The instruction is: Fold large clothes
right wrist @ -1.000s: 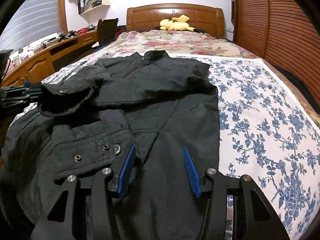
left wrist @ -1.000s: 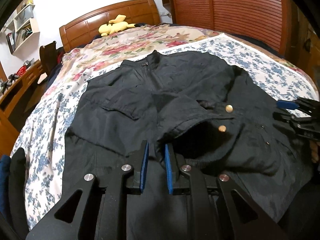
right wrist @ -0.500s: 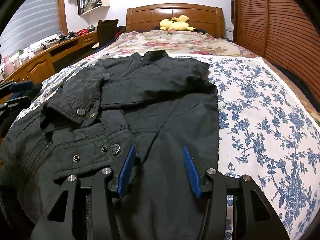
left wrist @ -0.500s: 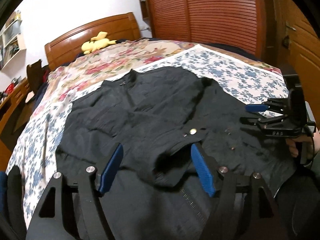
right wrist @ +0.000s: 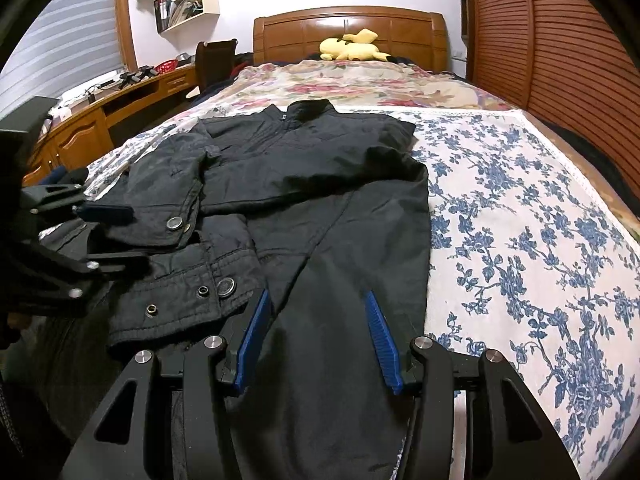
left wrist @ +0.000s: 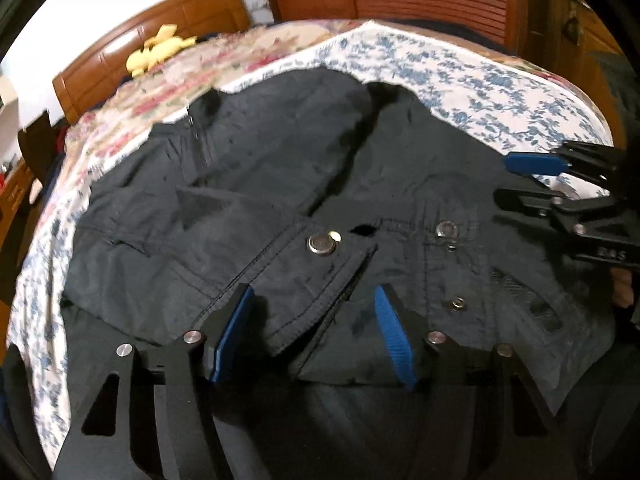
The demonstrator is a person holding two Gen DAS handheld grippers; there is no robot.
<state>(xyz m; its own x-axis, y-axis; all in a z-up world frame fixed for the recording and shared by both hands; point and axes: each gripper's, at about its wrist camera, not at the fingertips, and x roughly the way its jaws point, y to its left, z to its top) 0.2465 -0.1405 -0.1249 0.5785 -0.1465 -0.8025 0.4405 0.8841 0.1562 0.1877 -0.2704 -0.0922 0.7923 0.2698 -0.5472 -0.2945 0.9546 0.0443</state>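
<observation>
A black jacket [right wrist: 320, 160] lies spread on the bed, collar toward the headboard, one sleeve folded across its front. In the left wrist view the sleeve's cuff [left wrist: 320, 264], with a metal snap, lies flat on the jacket [left wrist: 260, 140]. My left gripper [left wrist: 312, 296] hangs just over that cuff; its jaws are closing, the cuff lies between them and the pads are clear of it. The right wrist view shows the left gripper [right wrist: 120, 236] at the left by the cuff [right wrist: 160, 228]. My right gripper [right wrist: 317, 298] stands open over the jacket's lower front; it shows at the right as right gripper [left wrist: 516, 182].
A blue-flowered sheet [right wrist: 520, 220] covers the bed on the jacket's right. A yellow plush toy [right wrist: 352, 50] lies by the wooden headboard [right wrist: 400, 28]. A slatted wardrobe [right wrist: 560, 60] stands on the right, a desk [right wrist: 120, 108] and shelves on the left.
My left gripper was shut on the sleeve cuff, opened and let it drop onto the jacket front, then moved in lower over it. The right gripper has kept still.
</observation>
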